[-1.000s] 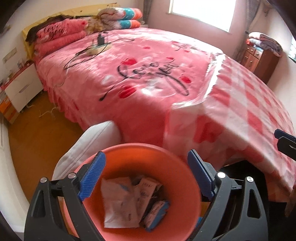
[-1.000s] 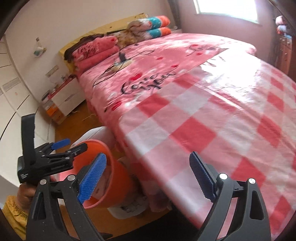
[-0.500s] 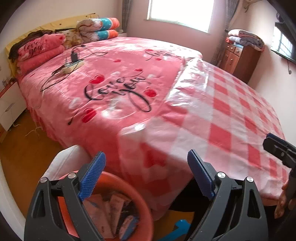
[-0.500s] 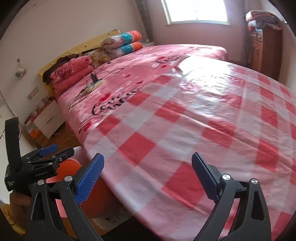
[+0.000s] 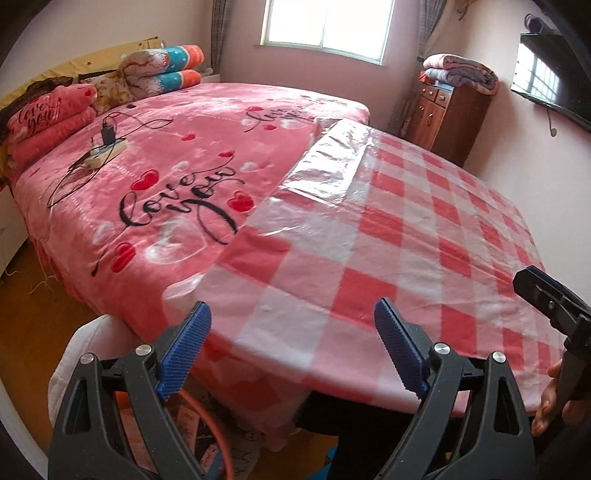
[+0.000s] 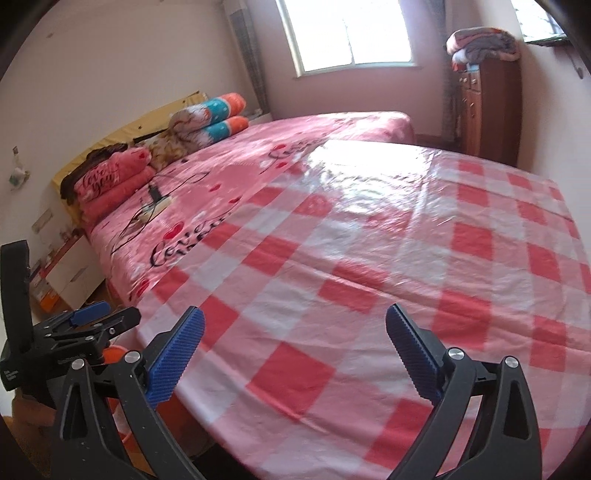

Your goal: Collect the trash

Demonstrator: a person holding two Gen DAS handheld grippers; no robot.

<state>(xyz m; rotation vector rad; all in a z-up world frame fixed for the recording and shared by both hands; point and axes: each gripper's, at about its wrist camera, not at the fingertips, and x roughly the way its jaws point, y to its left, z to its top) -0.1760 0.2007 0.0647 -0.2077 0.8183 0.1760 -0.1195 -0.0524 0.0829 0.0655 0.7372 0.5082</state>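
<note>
Left gripper (image 5: 291,347) jaws wide apart, nothing between them, over the near edge of the checked plastic cover (image 5: 406,236) on the pink bed (image 5: 177,177). Right gripper (image 6: 293,349) jaws have just been opening, empty, above the same cover. Orange trash bin (image 5: 218,432) on the floor by the bed edge, below the left gripper, wrappers (image 5: 192,424) inside.

Two grippers (image 5: 291,350) (image 6: 293,350), one bin (image 5: 207,417), one bed (image 5: 207,155).

pink bed (image 5: 192,177) | bright window (image 5: 325,26) | wooden cabinet (image 5: 447,118) | pale walls
</note>
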